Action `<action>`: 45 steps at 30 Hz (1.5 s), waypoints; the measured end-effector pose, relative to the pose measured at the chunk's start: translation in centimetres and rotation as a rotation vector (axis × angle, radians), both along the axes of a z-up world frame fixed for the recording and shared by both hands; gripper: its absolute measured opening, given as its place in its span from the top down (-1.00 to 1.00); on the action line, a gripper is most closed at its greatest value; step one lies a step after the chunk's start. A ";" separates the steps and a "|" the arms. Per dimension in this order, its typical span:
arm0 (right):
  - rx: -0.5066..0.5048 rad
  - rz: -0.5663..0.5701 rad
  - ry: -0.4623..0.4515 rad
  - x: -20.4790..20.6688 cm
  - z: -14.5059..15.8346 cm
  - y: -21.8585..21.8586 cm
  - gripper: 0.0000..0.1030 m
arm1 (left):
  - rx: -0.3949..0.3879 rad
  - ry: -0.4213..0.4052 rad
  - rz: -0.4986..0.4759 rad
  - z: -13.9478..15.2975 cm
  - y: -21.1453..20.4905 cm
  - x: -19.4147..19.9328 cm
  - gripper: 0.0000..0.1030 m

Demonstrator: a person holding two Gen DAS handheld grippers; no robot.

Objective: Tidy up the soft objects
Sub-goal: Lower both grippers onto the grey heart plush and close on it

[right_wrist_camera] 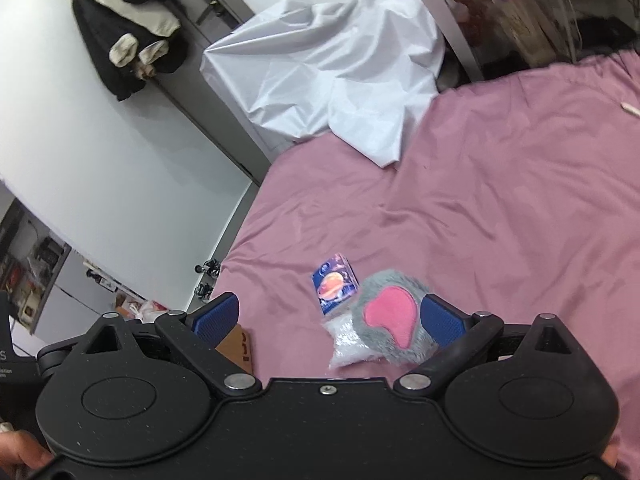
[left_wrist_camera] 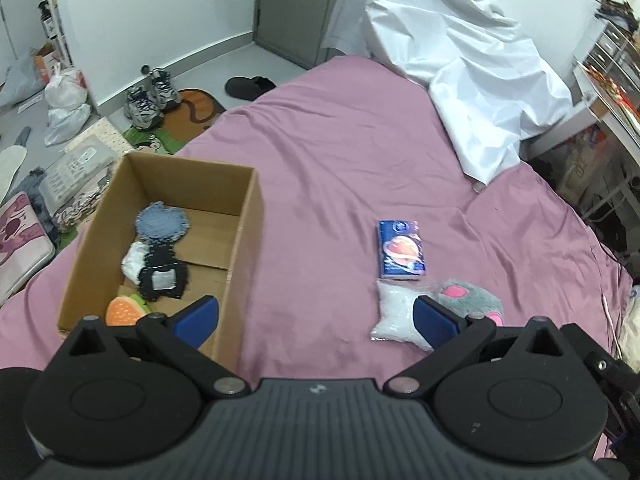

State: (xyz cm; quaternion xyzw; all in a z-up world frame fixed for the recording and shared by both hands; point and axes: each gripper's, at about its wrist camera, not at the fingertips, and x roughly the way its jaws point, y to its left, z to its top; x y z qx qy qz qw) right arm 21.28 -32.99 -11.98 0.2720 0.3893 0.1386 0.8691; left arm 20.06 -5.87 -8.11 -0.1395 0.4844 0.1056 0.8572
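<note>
While the left gripper hovers over the pink bed with fingers wide and holding nothing, the cardboard box at lower left of its view holds a denim patch and an orange slice toy. Toward lower right lie a blue tissue pack, a white bead pouch and a grey plush paw, all touching. The right gripper is likewise spread wide and empty above them.

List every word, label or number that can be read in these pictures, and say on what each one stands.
Nothing reads clearly.
Blue tissue pack: print too small.
Clear bag on the floor: dark print, blurred.
Cardboard box: red marks on its side in the right wrist view, unreadable.
Left gripper: small logo, no letters.
</note>
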 end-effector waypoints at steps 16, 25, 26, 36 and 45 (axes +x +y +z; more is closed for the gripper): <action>0.112 -0.121 0.120 0.7 -3.1 -3.4 -0.52 | -0.011 -0.032 -0.087 -0.8 -4.7 2.0 -0.93; 0.204 -0.175 0.256 1.9 -6.1 -4.5 -0.15 | -0.052 0.001 -0.113 -2.8 -7.0 3.9 -0.59; 0.221 -0.187 0.275 2.0 -6.6 -4.7 -0.12 | -0.056 0.007 -0.112 -3.0 -7.2 4.1 -0.56; 0.185 -0.261 0.332 3.8 -8.9 -5.2 0.09 | -0.058 0.042 -0.167 -5.1 -10.8 6.8 -0.50; 0.238 -0.285 0.415 4.7 -11.3 -6.2 0.12 | -0.037 0.099 -0.193 -8.0 -12.8 8.5 -0.50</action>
